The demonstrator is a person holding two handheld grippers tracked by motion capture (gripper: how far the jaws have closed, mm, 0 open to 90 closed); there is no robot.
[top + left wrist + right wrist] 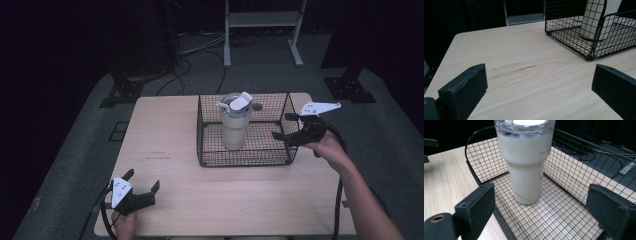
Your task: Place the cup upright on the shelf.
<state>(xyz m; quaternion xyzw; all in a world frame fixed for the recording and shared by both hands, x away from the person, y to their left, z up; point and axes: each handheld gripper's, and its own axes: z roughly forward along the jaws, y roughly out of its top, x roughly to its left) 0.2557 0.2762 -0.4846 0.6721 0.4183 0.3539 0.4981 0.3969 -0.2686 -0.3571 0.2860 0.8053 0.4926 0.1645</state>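
High view: light wood table point(170, 150) w/ a black wire basket point(245, 159) at approx 12–1 o'clock from table centre. Cream tumbler point(235, 127) stands upright inside basket, toward its left-middle, clear lid w/ white flip tab up. Left tongs point(142, 182) at 7 o'clock near the table's front-left corner, held in left hand point(124, 222), jaws spread wide, nothing between them; well apart from basket. Right tongs point(285, 126) at 3 o'clock of basket, held in right hand point(327, 147), jaws spread, tips at the basket's right wall; can't tell if touching the wire. Grey plate sits atop each.

Left gripper view: both jaws wide apart over bare table point(524, 82); faint scuff marks on the wood between them. Basket point(596, 53) corner at 1–2 o'clock, tumbler point(596, 22) base seen thru mesh.

Right gripper view: jaws wide apart, looking into basket point(486, 157) over its near rim; tumbler point(525, 165) dead ahead at 12 o'clock, upright on basket floor, clear of both jaws. Small grey print on tumbler's side, too small to read.
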